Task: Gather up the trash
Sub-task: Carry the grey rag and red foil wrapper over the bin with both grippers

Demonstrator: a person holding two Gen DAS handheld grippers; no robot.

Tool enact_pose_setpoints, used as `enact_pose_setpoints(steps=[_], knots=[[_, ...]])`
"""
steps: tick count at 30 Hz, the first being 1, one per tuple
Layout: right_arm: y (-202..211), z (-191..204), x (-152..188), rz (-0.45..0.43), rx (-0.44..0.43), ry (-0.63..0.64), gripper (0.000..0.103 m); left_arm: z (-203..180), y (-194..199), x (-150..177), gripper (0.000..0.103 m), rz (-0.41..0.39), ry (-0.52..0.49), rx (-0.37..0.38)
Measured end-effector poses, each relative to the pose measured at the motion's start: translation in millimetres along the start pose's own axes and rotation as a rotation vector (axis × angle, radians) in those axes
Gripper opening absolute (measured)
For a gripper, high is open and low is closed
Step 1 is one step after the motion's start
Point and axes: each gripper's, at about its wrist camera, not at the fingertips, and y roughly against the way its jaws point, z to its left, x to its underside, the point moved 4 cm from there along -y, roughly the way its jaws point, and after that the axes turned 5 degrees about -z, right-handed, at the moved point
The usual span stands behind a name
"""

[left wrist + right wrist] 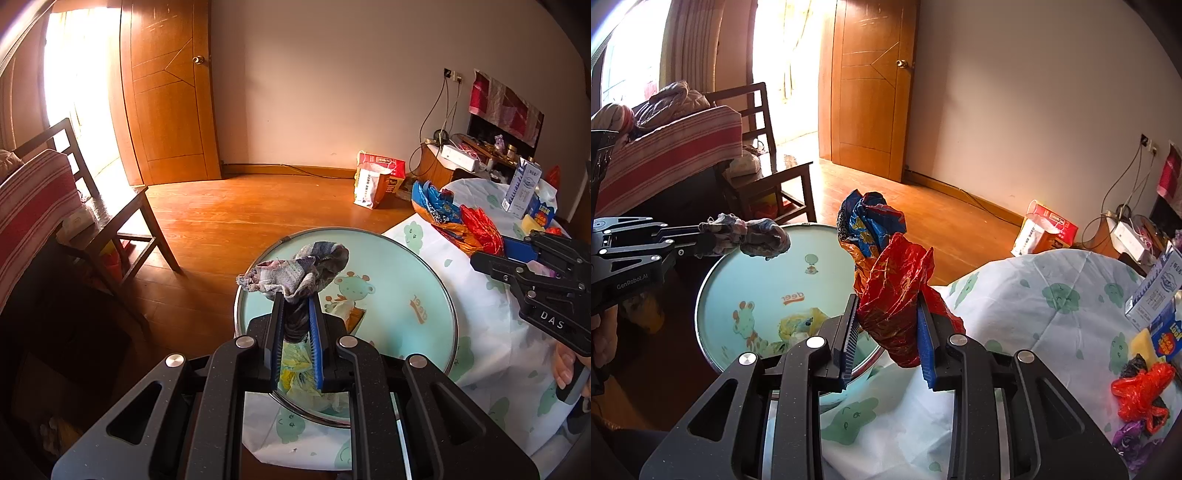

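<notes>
A closed wooden door (166,92) was set in the far wall. Left of the door, a dark wooden chair (110,206) was placed beside a striped cushion (33,206). Right of the door, a red paper bag (380,177) was stood on the wooden floor (240,214).

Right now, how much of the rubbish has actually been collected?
Partly done. Some crumpled wrappers already lie in the round basin. In hand: the left gripper holds a grey rag above the basin, and the right gripper clamps a red and blue foil bag near its rim. Left: the red plastic bag, dark scraps and cartons on the covered table.
</notes>
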Motion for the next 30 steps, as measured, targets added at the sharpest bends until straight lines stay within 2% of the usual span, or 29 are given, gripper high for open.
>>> enact_pose_setpoints(steps=[30], knots=[[-2.7,8.3,-1.7,0.003,-0.007,0.012,0.029,4.8,2.6,-1.9,0.012,-0.005,0.005,0.004]])
